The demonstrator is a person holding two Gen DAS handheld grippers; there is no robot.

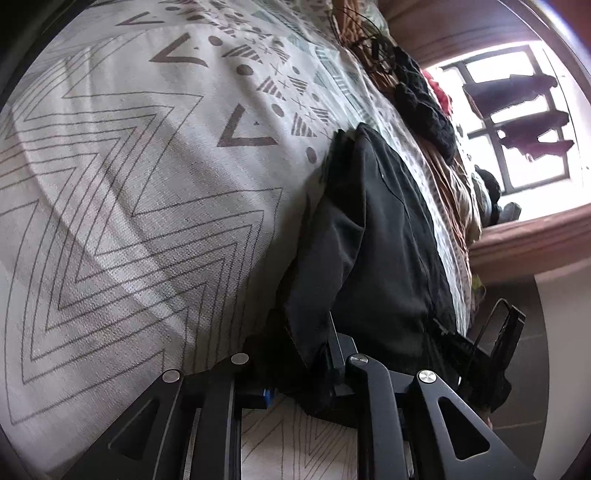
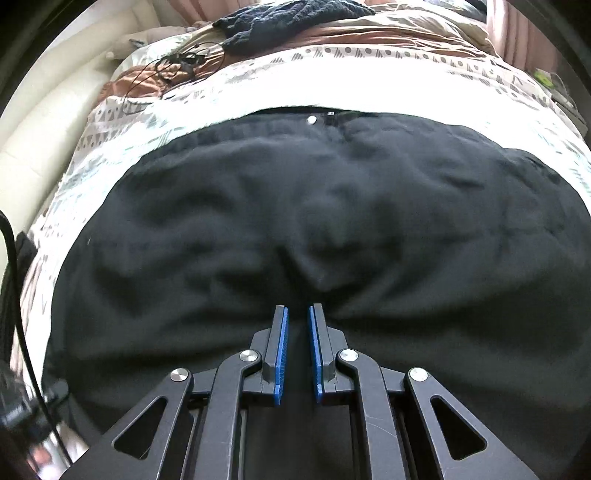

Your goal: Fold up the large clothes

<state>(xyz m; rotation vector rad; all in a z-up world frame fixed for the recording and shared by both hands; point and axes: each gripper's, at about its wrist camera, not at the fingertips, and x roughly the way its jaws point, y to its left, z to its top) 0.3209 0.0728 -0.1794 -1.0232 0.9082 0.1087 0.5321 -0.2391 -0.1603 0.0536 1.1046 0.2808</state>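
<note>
A pair of black trousers [image 2: 314,206] lies spread on the patterned bedsheet [image 2: 369,85], its waistband and silver button [image 2: 312,119] at the far side. My right gripper [image 2: 298,314] hovers low over the trousers' near part, its blue pads a narrow gap apart with no cloth between them. In the left wrist view the same black trousers [image 1: 369,229] hang up from my left gripper [image 1: 314,354], which is shut on their edge; the fingertips are buried in the cloth.
The sheet [image 1: 129,184] covers the bed to the left. A dark knitted garment [image 2: 280,22], a tangle of black cable [image 2: 177,61] and brown bedding lie at the far side. A cream headboard [image 2: 44,122] stands left. A window [image 1: 517,122] is at right.
</note>
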